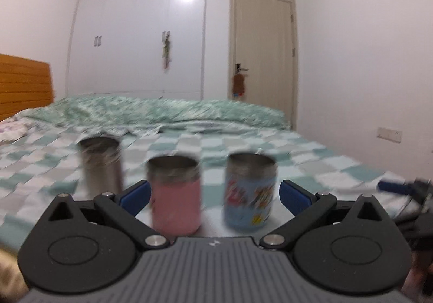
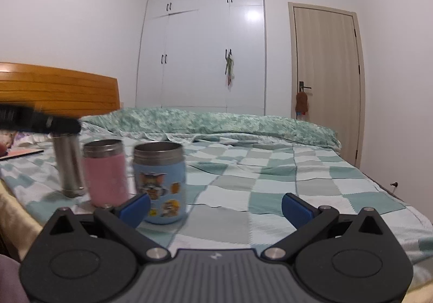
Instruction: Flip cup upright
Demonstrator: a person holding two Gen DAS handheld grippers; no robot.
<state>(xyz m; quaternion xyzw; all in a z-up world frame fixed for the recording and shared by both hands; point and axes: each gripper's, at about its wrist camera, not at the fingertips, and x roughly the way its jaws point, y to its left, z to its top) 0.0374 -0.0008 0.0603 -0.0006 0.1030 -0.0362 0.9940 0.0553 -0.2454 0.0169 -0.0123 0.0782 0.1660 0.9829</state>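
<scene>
Three cups stand upright in a row on the bed, open steel rims up: a plain steel cup, a pink cup and a blue cartoon cup. My left gripper is open, with the pink and blue cups in front between its blue pads, touching neither. In the right wrist view the steel cup, pink cup and blue cup stand at the left. My right gripper is open and empty, to the right of the blue cup.
The cups stand on a checked green and white bedsheet. A rumpled green quilt lies behind. A wooden headboard is at the left. White wardrobe and door lie beyond. The left gripper shows blurred above the steel cup.
</scene>
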